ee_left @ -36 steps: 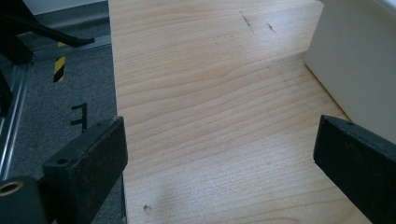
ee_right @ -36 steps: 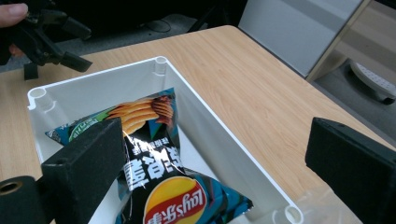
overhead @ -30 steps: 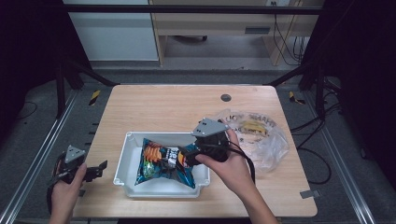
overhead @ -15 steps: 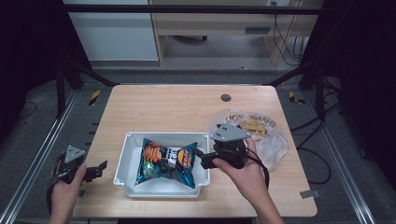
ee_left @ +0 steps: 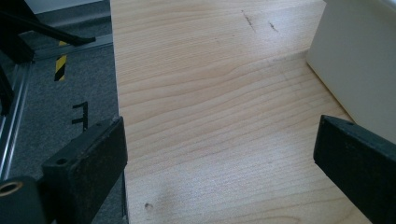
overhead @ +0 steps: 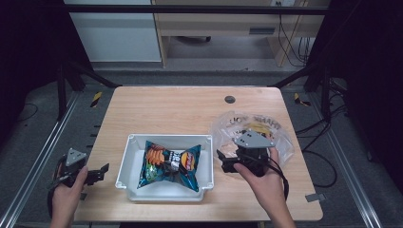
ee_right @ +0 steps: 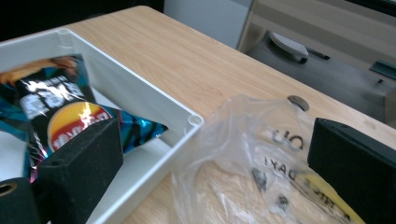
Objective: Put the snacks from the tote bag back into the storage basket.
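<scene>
Since 1 second ago, the right gripper [overhead: 227, 162] has drawn back from the white tray [overhead: 124, 164] to the clear plastic bag [overhead: 280, 137] beside it. The blue chip bag [overhead: 168, 165] lies flat in the tray, long axis toward the table's far edge. Both grippers' jaws are wide, holding nothing; the left gripper [overhead: 97, 173] hovers at the table's left edge.

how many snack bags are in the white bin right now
1: a blue chip bag lying in the white bin. The clear plastic bag lies on the table beside the bin, under the open right gripper; its contents are unclear.
</scene>
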`<state>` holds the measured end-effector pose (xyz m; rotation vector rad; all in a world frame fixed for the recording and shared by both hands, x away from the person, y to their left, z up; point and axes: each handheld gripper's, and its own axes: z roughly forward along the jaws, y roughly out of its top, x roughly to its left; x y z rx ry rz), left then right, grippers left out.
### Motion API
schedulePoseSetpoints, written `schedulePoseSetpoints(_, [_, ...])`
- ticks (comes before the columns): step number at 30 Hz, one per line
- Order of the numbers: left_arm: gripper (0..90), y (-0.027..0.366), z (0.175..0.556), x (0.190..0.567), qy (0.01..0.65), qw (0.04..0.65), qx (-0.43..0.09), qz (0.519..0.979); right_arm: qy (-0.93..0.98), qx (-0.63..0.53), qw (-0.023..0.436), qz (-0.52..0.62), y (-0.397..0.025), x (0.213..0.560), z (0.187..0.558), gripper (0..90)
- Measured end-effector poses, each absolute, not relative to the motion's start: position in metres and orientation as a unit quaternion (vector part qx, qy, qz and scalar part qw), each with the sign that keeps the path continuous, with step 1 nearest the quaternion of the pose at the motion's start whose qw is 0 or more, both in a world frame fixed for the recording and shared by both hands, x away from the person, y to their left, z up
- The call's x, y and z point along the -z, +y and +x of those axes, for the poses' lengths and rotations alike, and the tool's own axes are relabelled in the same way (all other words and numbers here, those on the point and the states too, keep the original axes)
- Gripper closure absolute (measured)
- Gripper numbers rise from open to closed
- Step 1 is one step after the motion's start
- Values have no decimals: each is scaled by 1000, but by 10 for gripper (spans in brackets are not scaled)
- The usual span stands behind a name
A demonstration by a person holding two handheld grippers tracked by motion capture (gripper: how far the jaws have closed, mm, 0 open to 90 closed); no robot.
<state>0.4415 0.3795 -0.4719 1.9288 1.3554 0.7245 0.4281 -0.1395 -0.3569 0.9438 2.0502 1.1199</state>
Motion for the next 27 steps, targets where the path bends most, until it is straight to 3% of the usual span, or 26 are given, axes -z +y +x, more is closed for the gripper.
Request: schedulePoseSetpoints(27, [27, 379, 441, 472, 519, 329, -277, 739, 727, -377, 324, 474, -217, 417, 430, 45])
